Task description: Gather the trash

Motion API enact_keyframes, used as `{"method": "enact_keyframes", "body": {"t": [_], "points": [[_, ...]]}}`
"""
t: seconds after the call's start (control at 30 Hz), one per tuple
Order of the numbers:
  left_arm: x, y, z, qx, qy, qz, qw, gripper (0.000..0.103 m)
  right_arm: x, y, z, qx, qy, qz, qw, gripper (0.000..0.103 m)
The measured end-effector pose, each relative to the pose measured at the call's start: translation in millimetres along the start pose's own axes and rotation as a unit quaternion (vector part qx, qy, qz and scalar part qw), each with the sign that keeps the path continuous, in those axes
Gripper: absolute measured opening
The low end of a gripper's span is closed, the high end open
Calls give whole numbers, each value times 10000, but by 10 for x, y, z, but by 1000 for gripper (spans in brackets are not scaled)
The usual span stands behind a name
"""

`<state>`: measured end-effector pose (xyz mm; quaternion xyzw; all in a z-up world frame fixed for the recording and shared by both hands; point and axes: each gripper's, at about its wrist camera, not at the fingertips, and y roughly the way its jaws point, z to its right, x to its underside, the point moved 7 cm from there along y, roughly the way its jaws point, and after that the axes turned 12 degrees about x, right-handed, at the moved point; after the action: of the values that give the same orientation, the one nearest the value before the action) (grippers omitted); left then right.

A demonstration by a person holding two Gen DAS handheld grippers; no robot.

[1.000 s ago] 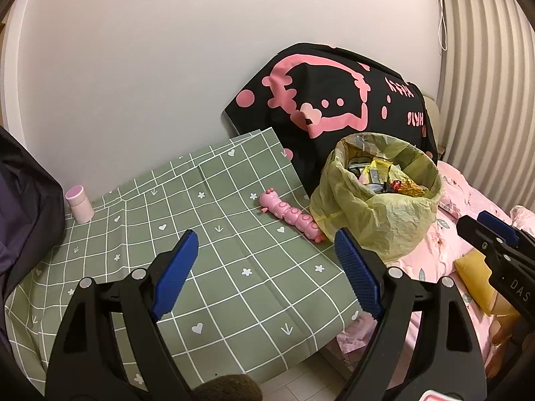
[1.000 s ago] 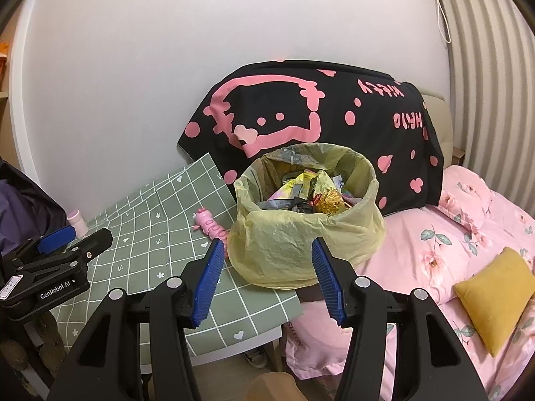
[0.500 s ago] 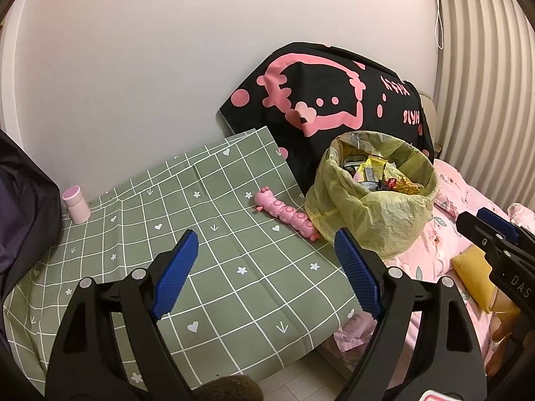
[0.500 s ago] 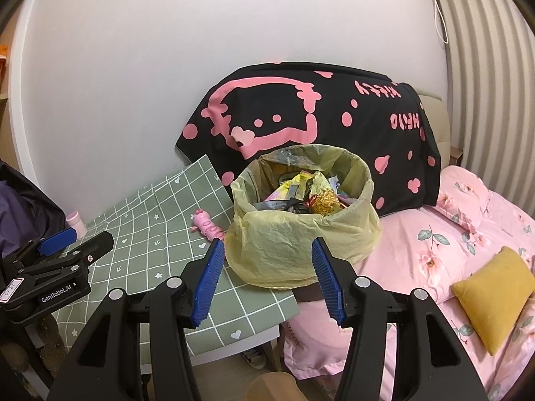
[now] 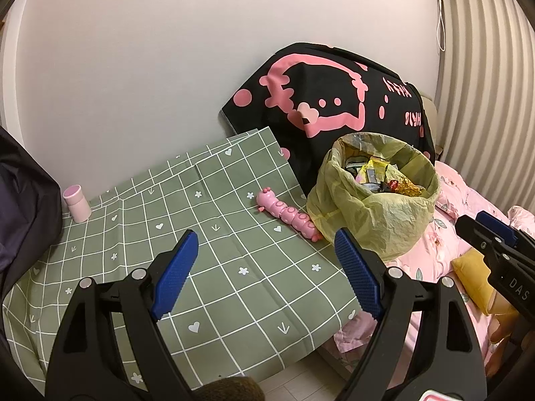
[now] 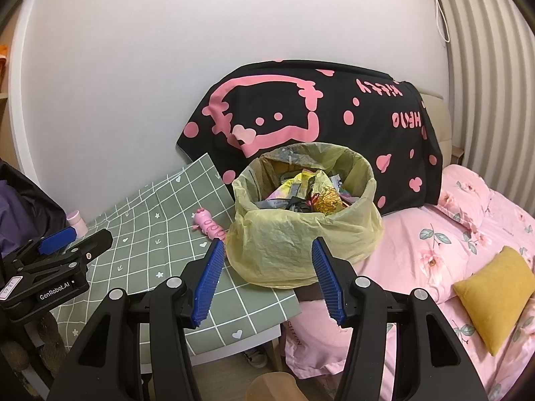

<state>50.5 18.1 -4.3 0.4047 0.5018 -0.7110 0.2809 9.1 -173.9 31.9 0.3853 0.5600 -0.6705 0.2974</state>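
A bin lined with a yellow bag (image 5: 378,210) (image 6: 301,230) stands at the right end of the green checked tablecloth (image 5: 187,234) (image 6: 150,227), filled with wrappers and other trash (image 6: 307,190). A pink caterpillar toy (image 5: 287,214) (image 6: 209,224) lies on the cloth just left of the bin. My left gripper (image 5: 267,267) hangs open over the cloth's near part, empty. My right gripper (image 6: 267,280) is open and empty, short of the bin's front. Each gripper shows at the edge of the other's view.
A small pink bottle (image 5: 77,203) stands at the cloth's far left by the wall. A black and pink blanket (image 6: 317,117) covers the headboard behind the bin. The pink bed (image 6: 451,234) with a yellow cushion (image 6: 498,294) lies to the right. A dark bag (image 5: 23,200) sits left.
Both views have shifted very slightly; the bin and toy sit a little lower and further left in the left wrist view. Neither gripper's opening has changed.
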Motion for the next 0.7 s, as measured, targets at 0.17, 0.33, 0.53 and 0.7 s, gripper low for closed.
{"method": "enact_keyframes", "body": {"t": [0.17,0.33,0.53,0.7], "points": [[-3,-3,-19,-34,-25,7,10000,79,0,4,-3,-8,-5,0,10000,51],[0,-7,-39,-55,-63,8,10000,79,-1,7,-7,-5,-14,5,10000,51],[-4,7,-59,-45,-83,5,10000,79,-3,11,-20,0,-16,3,10000,51],[11,26,-95,-83,-123,-25,9999,79,0,44,-59,-20,-56,-10,10000,51]]}}
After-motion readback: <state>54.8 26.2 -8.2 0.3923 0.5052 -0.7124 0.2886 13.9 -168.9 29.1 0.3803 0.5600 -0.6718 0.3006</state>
